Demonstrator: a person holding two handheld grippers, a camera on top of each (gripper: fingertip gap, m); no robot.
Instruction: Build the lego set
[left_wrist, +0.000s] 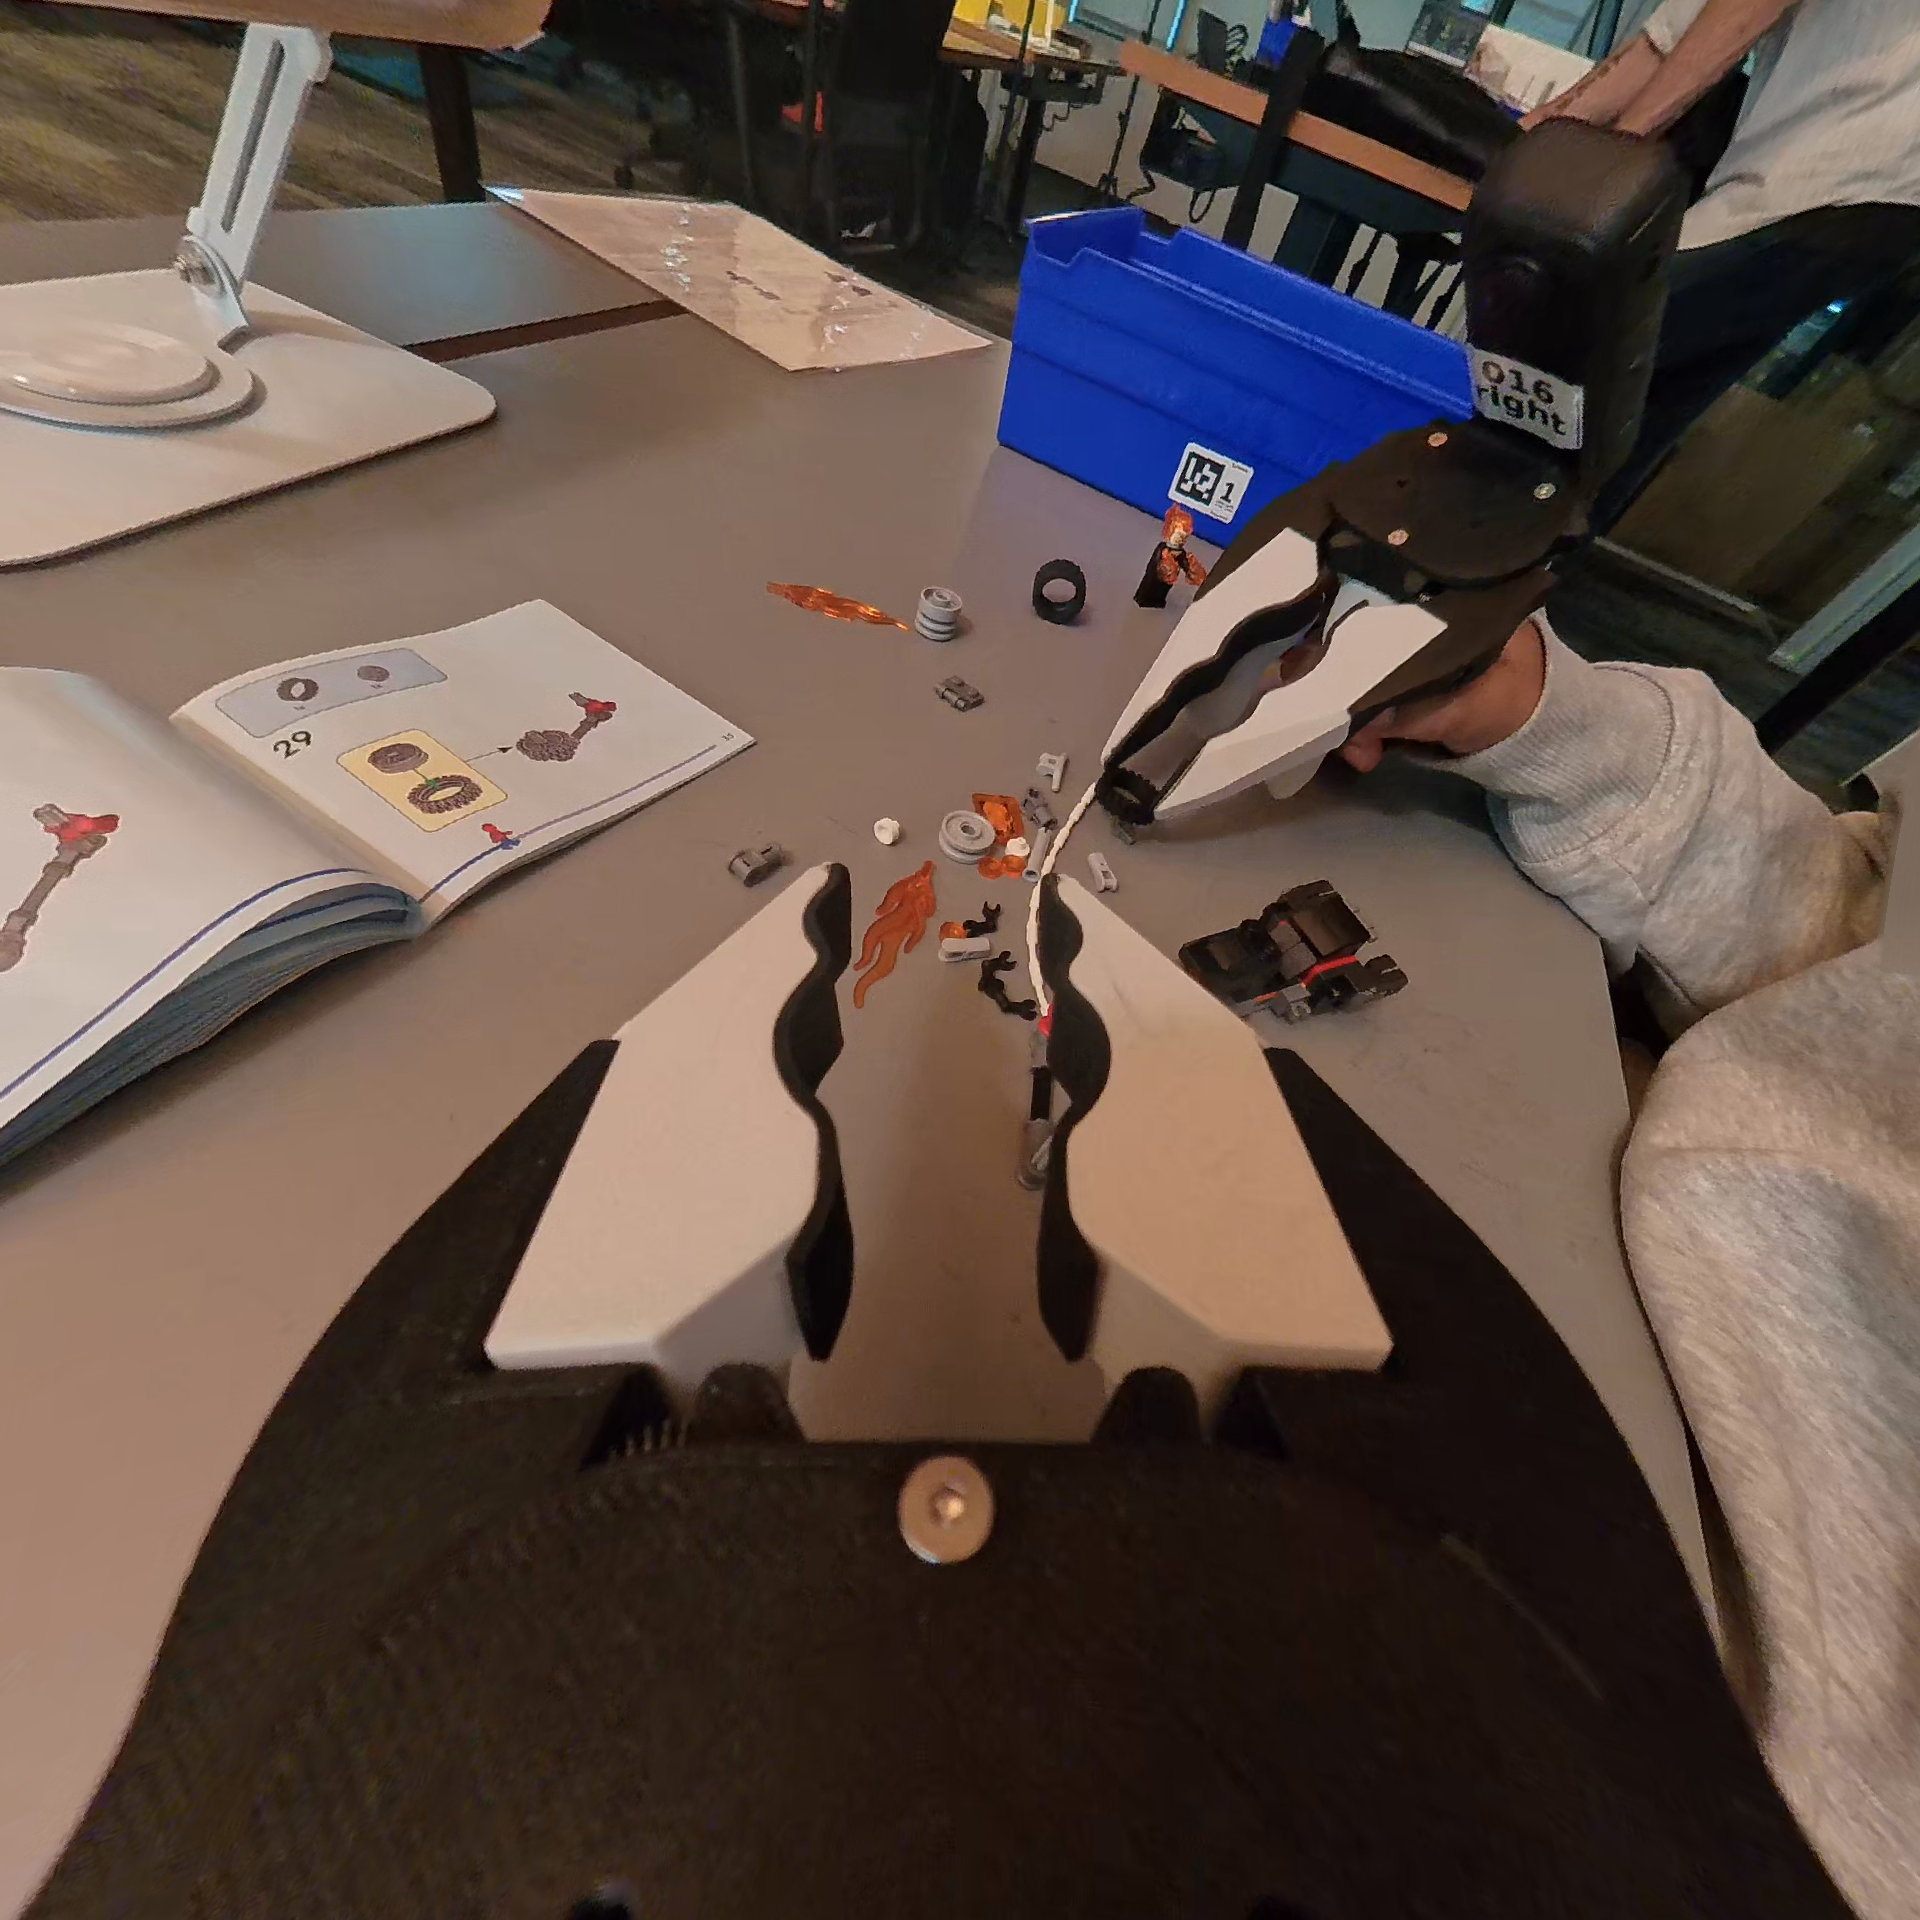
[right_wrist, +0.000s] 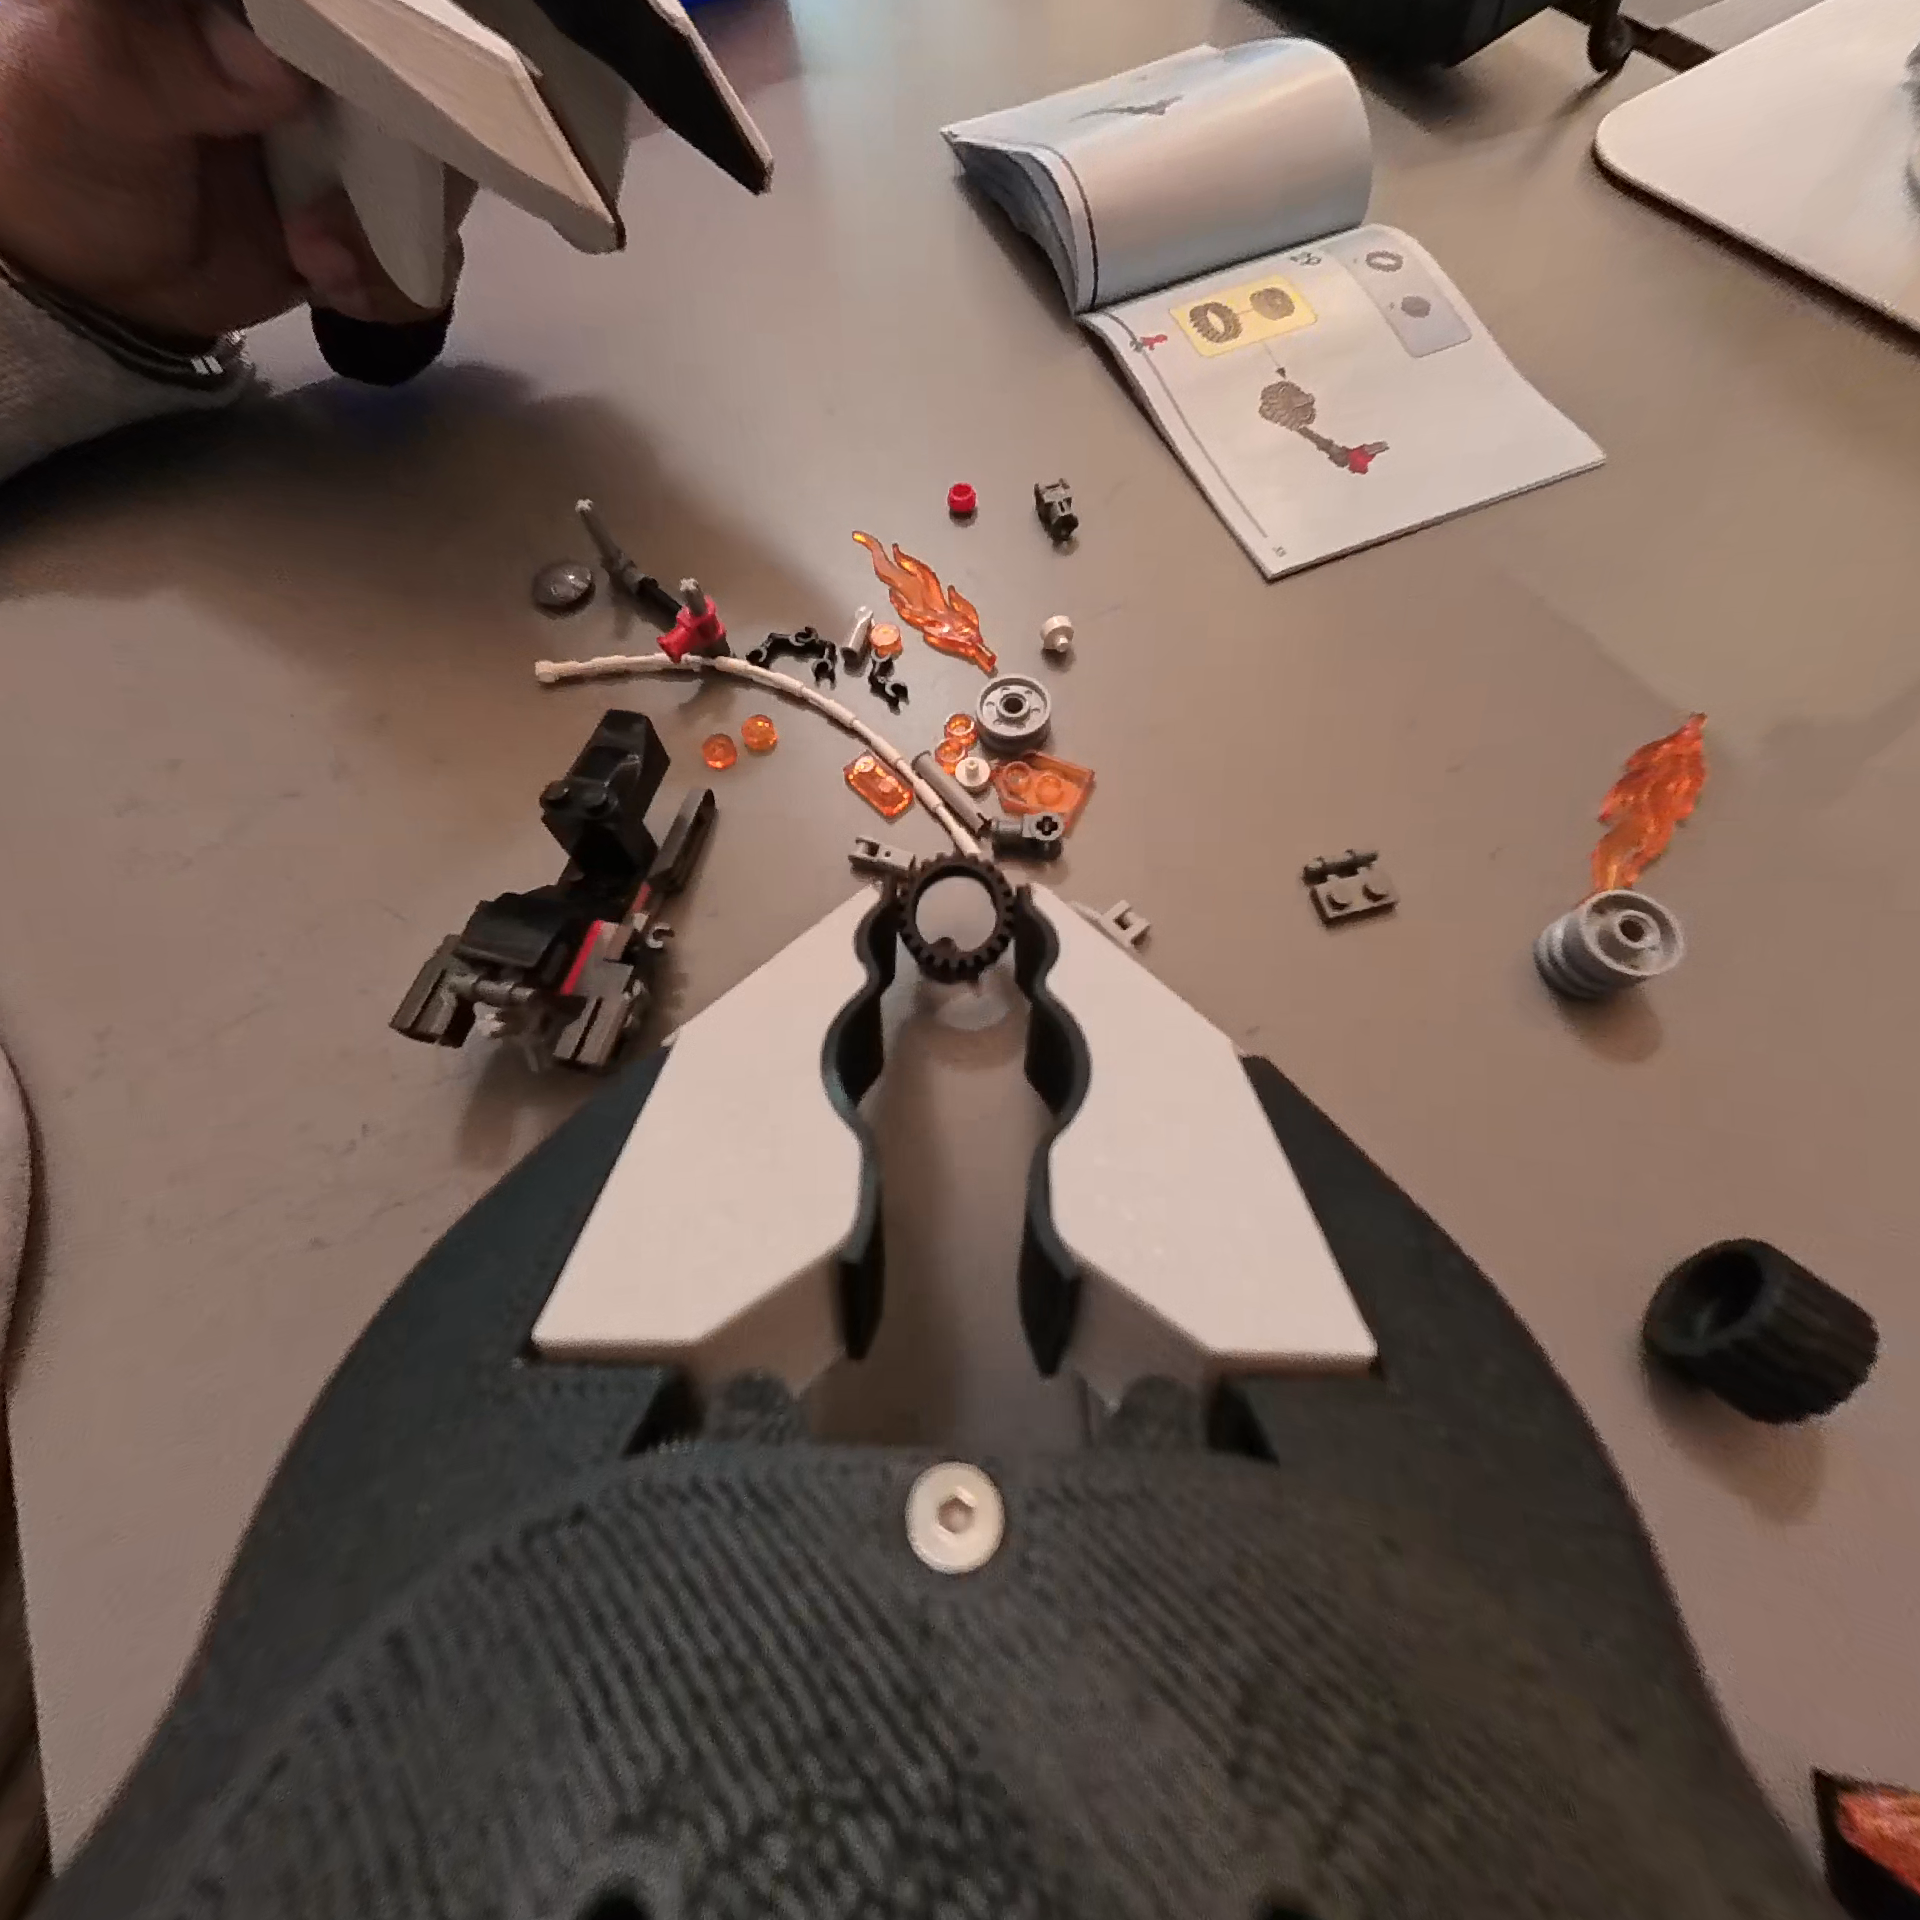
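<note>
A small black toothed tyre (right_wrist: 957, 923) sits pinched between the tips of the right gripper (right_wrist: 957, 914), low over the grey table (right_wrist: 1351, 1143) at the near edge of the scattered Lego pieces. Whether it touches the table cannot be told. Just beyond it a white bendy rod (right_wrist: 790, 691) curves away among orange studs; in the left wrist view much of that rod is hidden behind a finger. The left gripper (left_wrist: 943, 883) hangs with its jaws spread, gripping nothing. A half-built black vehicle (right_wrist: 561, 925) lies beside the pile, an orange flame piece (right_wrist: 925, 603) farther out, and a larger black tyre (right_wrist: 1761, 1330) well apart. The open instruction booklet (left_wrist: 312, 831) is cut off at the frame edge.
</note>
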